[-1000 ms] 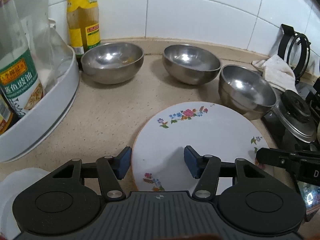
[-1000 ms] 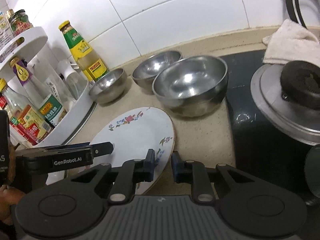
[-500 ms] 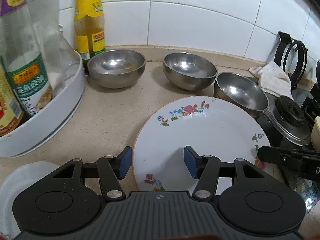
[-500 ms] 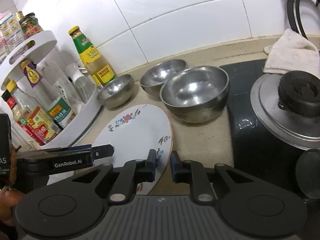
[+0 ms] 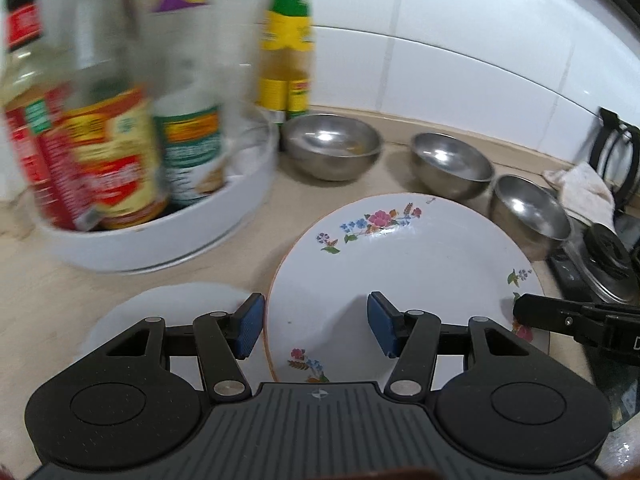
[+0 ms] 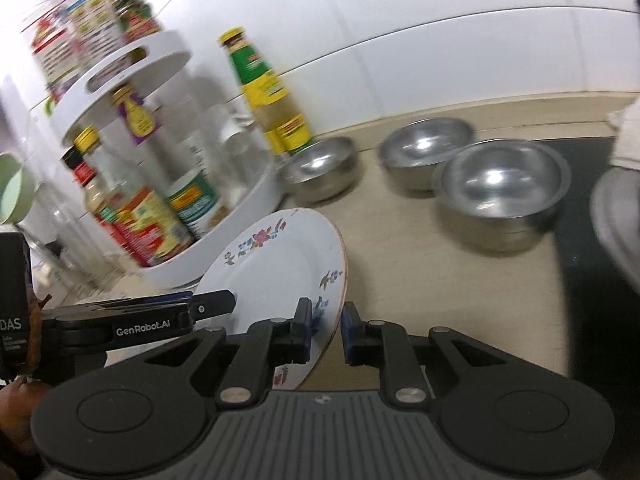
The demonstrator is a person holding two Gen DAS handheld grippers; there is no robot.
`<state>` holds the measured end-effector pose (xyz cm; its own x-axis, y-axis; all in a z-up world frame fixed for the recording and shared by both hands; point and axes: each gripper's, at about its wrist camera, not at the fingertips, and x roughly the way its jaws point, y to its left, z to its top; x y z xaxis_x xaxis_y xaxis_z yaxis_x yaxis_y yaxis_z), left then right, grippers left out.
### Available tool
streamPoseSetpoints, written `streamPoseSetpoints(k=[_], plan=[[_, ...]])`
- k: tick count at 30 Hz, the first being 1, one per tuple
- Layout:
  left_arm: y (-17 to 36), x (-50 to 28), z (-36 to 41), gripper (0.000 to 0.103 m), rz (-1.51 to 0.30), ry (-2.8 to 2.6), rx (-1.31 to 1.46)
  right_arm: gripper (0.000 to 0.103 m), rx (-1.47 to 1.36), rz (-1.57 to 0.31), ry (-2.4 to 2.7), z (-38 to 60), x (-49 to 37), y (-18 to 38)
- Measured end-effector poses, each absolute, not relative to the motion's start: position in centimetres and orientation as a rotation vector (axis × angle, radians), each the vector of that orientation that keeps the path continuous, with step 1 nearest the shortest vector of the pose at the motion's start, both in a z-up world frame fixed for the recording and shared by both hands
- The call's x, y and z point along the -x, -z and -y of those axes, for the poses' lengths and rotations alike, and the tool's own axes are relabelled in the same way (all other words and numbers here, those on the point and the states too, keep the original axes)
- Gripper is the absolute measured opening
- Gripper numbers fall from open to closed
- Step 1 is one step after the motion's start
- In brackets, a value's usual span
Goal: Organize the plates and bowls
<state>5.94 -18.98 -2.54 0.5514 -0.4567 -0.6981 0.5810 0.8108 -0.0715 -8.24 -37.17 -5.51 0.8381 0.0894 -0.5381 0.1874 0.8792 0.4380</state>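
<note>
A white flowered plate [image 5: 404,276] is lifted off the counter and tilted. My right gripper [image 6: 326,330] is shut on its right rim, and the plate [image 6: 280,268] shows edge-on there. My left gripper [image 5: 316,326] is open, with its pads on either side of the plate's near left edge. A plain white plate [image 5: 172,308] lies on the counter below my left gripper. Three steel bowls [image 5: 330,146] [image 5: 450,164] [image 5: 528,210] stand in a row at the back.
A white two-tier rack [image 6: 224,232] full of sauce bottles stands at left, with a yellow-labelled bottle [image 5: 288,56] behind it. A black hob with a pot lid [image 5: 608,256] and a cloth [image 5: 580,188] are at right. White tiled wall behind.
Both grippers have moved left and up with the plate; the rack of bottles is much closer now and the plain white plate has come into view. The view is blurred by motion.
</note>
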Motion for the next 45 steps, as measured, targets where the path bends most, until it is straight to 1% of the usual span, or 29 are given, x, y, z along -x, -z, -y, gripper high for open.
streamPoseSetpoints(k=[9,20,45], plan=[[1.9,-6.1,13.1,0.063,-0.765,0.49,-0.135,0.016,-0.46,-0.605,-0.074,32.6,5.6,5.4],[2.2,-6.4,8.3,0.063,-0.778,0.406,-0.113,0.016,-0.434,-0.646,-0.154,28.5,3.7,6.0],[3.8,-7.8,6.0,0.06,-0.819,0.394,-0.09,0.018,-0.431,-0.677,-0.146,26.3,1.7,7.3]])
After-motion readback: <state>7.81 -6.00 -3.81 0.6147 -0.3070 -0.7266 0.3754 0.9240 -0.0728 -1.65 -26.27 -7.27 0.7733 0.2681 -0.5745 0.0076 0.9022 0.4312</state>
